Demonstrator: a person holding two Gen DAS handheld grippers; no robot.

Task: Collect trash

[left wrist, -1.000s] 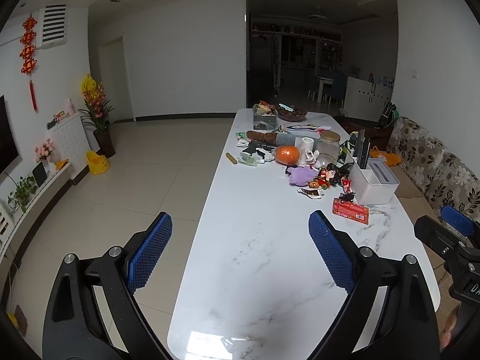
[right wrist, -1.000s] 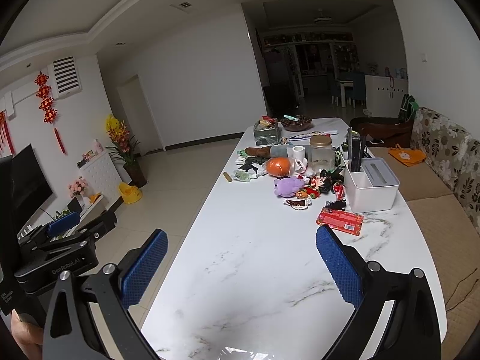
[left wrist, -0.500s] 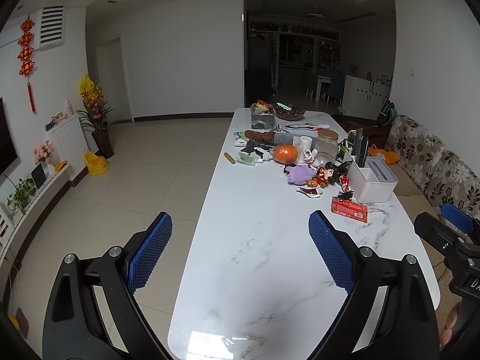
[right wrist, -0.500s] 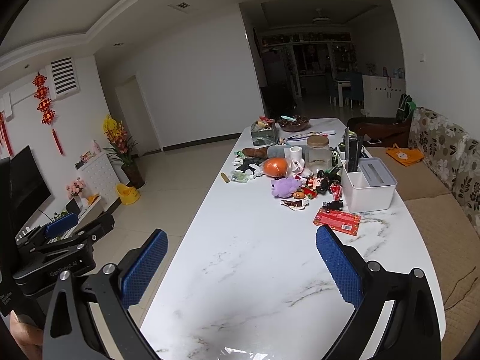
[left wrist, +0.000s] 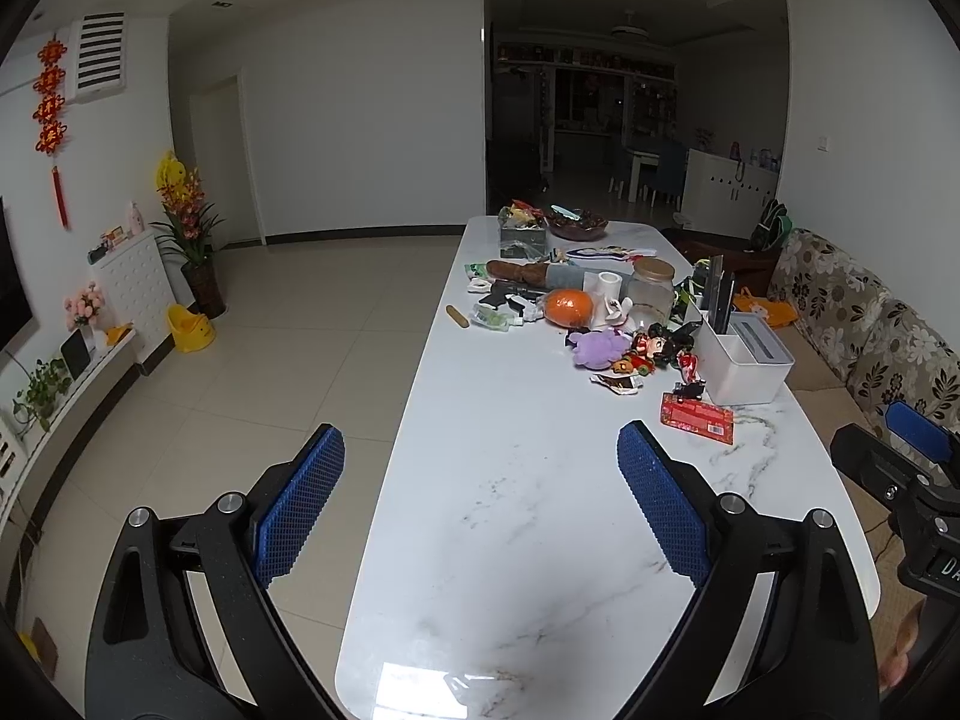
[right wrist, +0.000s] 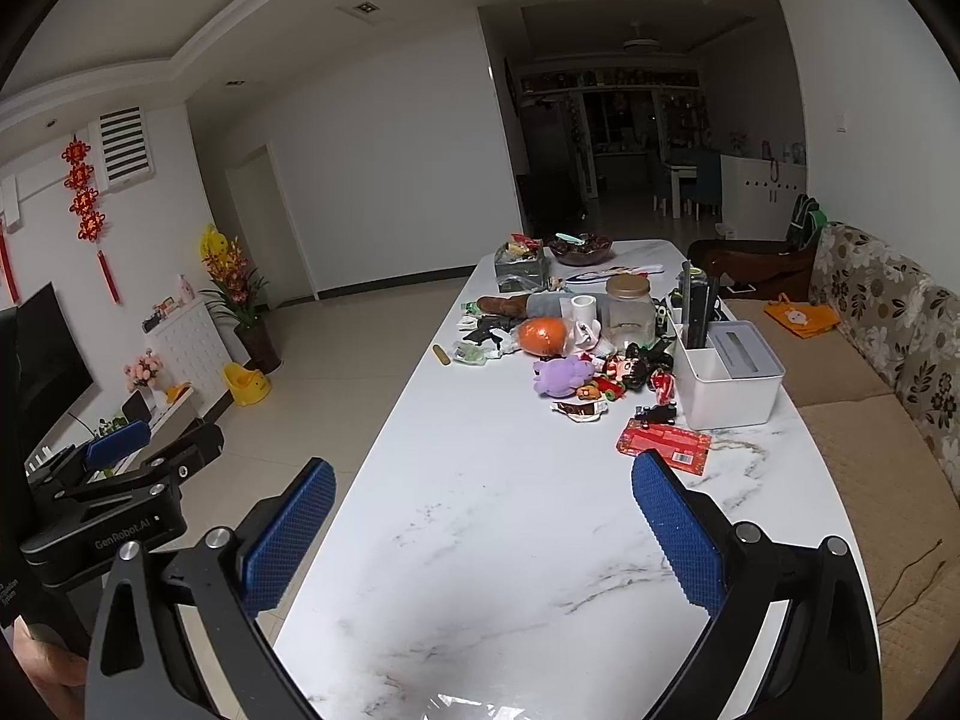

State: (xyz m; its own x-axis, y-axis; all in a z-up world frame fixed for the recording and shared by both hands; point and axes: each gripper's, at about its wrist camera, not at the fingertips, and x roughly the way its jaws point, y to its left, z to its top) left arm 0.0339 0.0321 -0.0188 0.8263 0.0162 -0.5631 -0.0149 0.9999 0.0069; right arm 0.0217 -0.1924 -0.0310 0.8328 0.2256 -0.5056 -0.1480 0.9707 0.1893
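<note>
Advanced slightly toward red packet (right wrist: 665, 443) on surface (left wrist: 528, 516); both grippers' fingers (left wrist: 659, 510) wide, empty; no trash collected yet.

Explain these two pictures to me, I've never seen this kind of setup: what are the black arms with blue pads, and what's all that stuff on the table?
No robot here: a person holds a hand-held tool in each hand, each carrying a wide-angle camera that looks along its two fingers. One picture comes from the left tool, the other from the right tool. The blue pads are the fingertips. Both tools are open and hold nothing. Each picture also catches the other tool at its edge.

They hover over the near end of a white marble table. Farther along lie a red packet, a torn wrapper, a purple plush toy, an orange, a glass jar and a white organizer box.
</note>
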